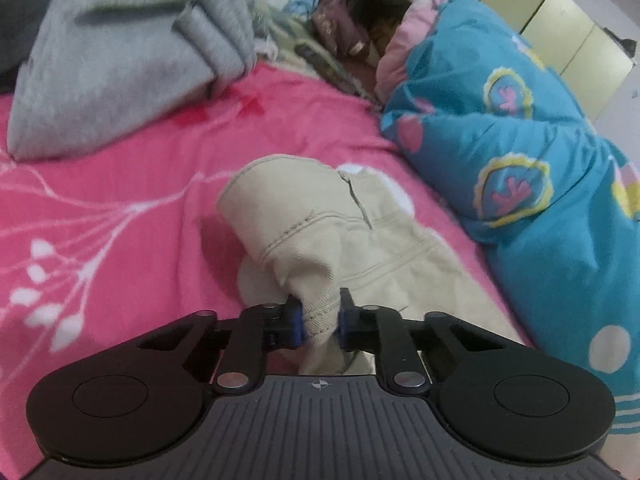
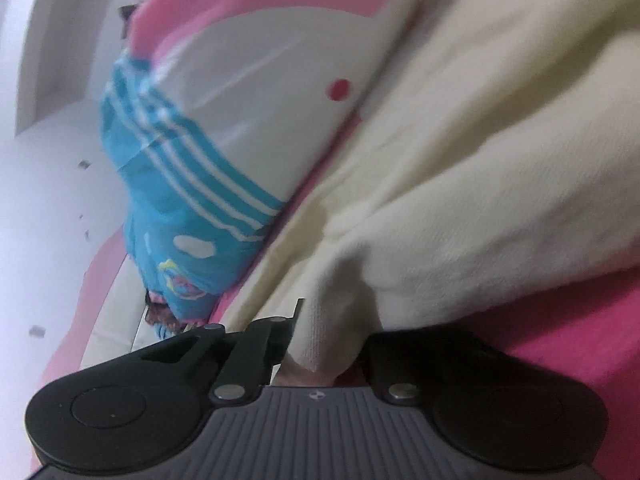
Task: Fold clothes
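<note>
- Two grippers clamp one cream garment (image 1: pixel 344 232), probably trousers, lying on the pink bedsheet (image 1: pixel 120 184).
- Left gripper (image 1: pixel 320 320) pinches a bunched, stitched end; the garment's length runs away toward the blue quilt (image 1: pixel 500 140).
- Right gripper (image 2: pixel 332 340) grips a fold; its view is blurred.

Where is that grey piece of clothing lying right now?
In the left wrist view the grey garment lies bunched at the upper left on the pink bedsheet, away from the beige garment.
</note>
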`<state>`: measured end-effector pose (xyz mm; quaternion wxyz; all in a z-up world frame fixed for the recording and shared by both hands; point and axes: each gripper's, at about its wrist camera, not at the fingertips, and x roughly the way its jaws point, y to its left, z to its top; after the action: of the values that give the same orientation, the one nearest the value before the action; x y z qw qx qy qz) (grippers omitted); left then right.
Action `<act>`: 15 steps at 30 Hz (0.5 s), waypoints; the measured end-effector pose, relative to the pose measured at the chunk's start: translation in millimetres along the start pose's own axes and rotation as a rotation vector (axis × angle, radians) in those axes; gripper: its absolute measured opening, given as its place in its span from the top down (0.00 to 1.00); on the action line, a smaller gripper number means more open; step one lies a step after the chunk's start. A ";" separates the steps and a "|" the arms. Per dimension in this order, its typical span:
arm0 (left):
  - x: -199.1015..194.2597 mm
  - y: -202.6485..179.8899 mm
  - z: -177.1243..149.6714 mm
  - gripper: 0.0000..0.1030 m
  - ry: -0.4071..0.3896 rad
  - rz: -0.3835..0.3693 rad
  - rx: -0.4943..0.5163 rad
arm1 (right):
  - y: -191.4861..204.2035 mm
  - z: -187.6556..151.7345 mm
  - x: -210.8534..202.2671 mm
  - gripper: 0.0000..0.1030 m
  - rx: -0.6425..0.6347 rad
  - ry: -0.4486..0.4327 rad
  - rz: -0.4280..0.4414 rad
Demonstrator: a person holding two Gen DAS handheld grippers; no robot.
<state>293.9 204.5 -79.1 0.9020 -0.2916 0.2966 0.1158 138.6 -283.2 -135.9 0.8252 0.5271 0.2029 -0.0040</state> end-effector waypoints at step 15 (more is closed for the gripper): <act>-85.5 76.3 18.4 0.90 0.033 0.022 -0.023 | 44.9 -63.9 -82.1 0.94 -0.070 0.133 0.098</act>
<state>205.2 273.6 -50.4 0.8923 -0.3004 0.3131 0.1244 52.0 -224.6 -92.2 0.8271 0.5061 0.2315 0.0785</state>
